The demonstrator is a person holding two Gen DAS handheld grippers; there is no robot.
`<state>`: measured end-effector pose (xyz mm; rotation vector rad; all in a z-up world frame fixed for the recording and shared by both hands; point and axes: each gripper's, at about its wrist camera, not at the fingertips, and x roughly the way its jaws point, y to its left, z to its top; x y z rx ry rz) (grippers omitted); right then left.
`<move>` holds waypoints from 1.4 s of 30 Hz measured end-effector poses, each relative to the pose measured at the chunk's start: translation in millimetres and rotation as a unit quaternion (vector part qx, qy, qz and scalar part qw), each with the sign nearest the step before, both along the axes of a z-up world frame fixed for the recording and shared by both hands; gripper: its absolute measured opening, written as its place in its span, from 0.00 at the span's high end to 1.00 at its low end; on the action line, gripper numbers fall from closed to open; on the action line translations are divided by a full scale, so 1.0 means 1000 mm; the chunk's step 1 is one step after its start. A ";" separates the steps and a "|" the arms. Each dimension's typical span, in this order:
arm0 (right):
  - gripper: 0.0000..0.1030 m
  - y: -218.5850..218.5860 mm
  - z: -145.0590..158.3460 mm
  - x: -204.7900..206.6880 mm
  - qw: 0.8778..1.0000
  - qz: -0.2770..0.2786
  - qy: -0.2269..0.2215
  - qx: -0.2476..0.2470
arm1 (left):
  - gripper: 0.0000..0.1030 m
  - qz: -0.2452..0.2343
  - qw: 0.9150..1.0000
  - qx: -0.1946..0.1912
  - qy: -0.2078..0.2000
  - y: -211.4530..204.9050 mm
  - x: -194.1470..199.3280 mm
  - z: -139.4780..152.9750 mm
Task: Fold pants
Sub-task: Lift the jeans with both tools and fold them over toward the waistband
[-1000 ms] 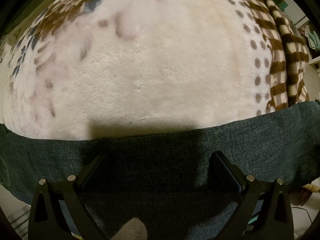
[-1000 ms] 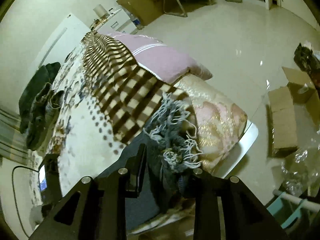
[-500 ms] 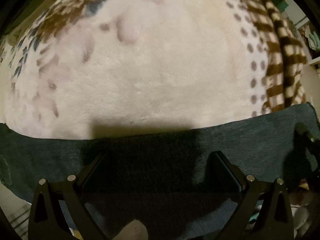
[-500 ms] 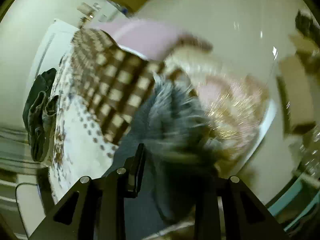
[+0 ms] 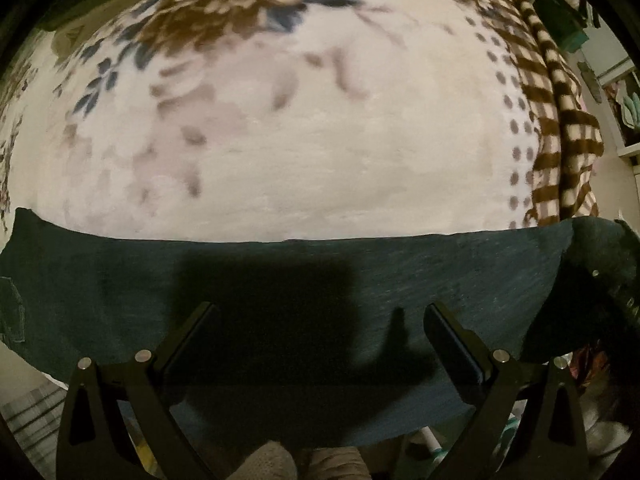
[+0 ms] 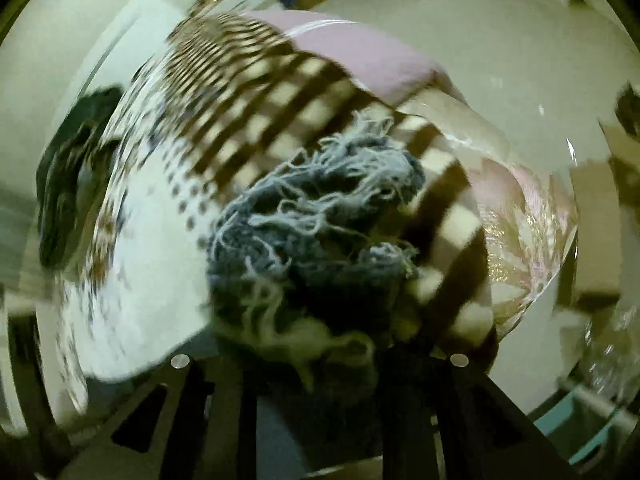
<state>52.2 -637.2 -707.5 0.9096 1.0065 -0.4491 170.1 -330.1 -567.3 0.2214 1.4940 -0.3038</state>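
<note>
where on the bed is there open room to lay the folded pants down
The widest bare patch is the pale middle of the floral blanket, bordered by the pants edge below, the brown flower print above and the dotted border at right. It is crowded at right, where the checked blanket bunches and the frayed hem is lifted, and by the far dark clothes.
</note>
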 end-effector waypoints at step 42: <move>0.43 0.391 0.070 0.081 0.972 0.227 0.044 0.032 | 0.00 0.199 0.974 -0.108 0.023 0.358 0.057 0.027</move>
